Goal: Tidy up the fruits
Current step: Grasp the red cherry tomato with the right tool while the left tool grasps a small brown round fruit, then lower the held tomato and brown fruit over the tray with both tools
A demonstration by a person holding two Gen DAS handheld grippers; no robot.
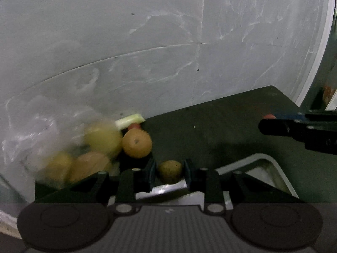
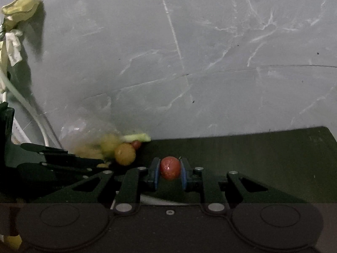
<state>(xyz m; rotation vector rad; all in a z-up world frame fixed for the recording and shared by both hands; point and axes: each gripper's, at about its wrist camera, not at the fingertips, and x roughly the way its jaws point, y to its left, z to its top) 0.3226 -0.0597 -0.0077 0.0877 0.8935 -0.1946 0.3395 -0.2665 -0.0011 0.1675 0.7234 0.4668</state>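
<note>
My left gripper (image 1: 170, 169) is shut on a small brownish-green round fruit (image 1: 170, 171), held just above a metal tray (image 1: 280, 175). Beside it lie an orange (image 1: 137, 144) and a clear plastic bag (image 1: 31, 139) with several yellow and orange fruits, blurred. My right gripper (image 2: 170, 168) is shut on a small red tomato-like fruit (image 2: 170, 167) over the dark countertop (image 2: 263, 158). In the right wrist view the orange (image 2: 125, 154) and the bag (image 2: 84, 135) sit to the left, with the left gripper's arm (image 2: 63, 160) beside them. The right gripper (image 1: 273, 126) enters the left wrist view from the right.
A pale green stalk (image 1: 129, 119) and a small red fruit (image 1: 133, 125) lie against the grey marbled wall (image 1: 168, 42). A yellow cloth (image 2: 19, 8) hangs at upper left, with white cables (image 2: 25, 105) below it.
</note>
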